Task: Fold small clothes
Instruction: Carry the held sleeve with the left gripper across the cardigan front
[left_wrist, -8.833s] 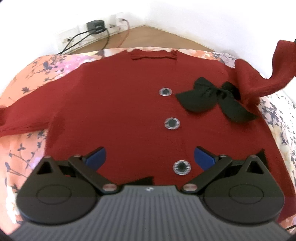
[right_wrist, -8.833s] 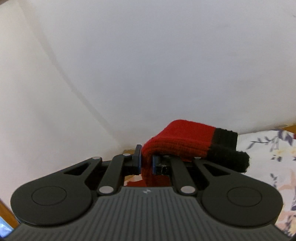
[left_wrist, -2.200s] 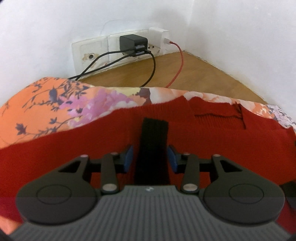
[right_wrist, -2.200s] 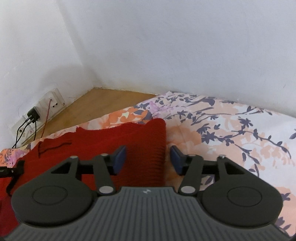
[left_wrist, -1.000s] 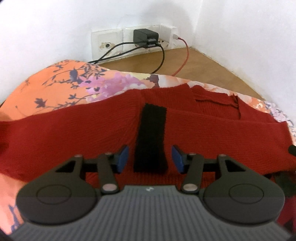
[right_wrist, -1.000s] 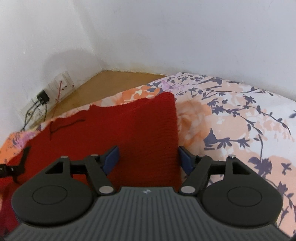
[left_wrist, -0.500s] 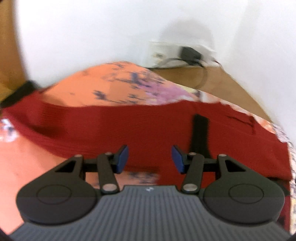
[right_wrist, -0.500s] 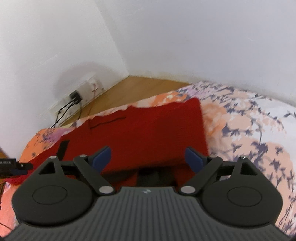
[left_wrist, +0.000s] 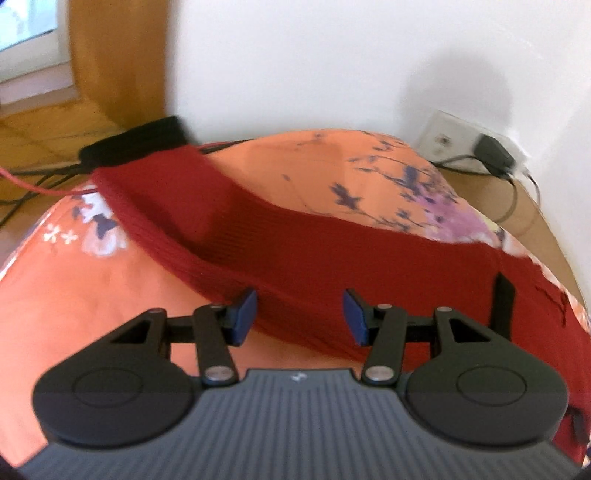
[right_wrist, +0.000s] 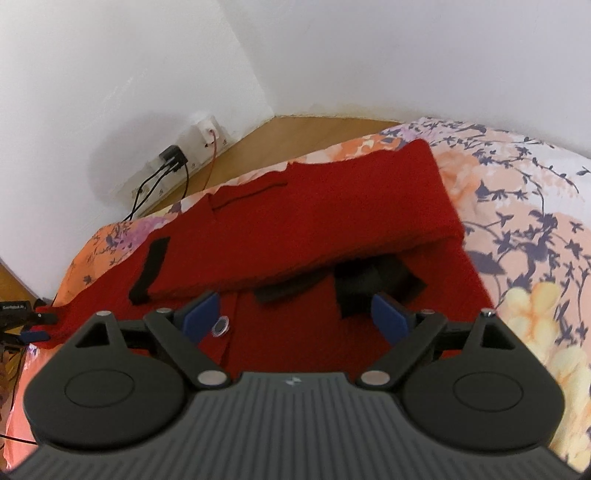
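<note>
The red knit cardigan (right_wrist: 332, 229) lies spread on a bed covered with a floral sheet (right_wrist: 524, 206), near the corner of the room. One sleeve is folded across the body, its black cuff (right_wrist: 149, 269) lying on the red knit toward the left of the right wrist view. Below that fold a black bow (right_wrist: 369, 280) and a round silver button (right_wrist: 220, 327) show on the front of the garment. In the left wrist view the other sleeve (left_wrist: 207, 214) stretches out over the sheet to the bed's edge, ending in a black cuff (left_wrist: 136, 142).

The right tool (right_wrist: 295, 314) hangs over the cardigan's front with its jaws wide apart, having just opened further; nothing is pinched between its blue pads (right_wrist: 388, 317). The left tool (left_wrist: 299, 314) hovers over the outstretched sleeve, jaws partly apart and gripping nothing; the picture is motion-blurred.

Beyond the bed are a wooden floor (right_wrist: 295, 133), white walls, and a wall socket strip (right_wrist: 199, 136) with a black charger (right_wrist: 171, 157) and cables plugged in.
</note>
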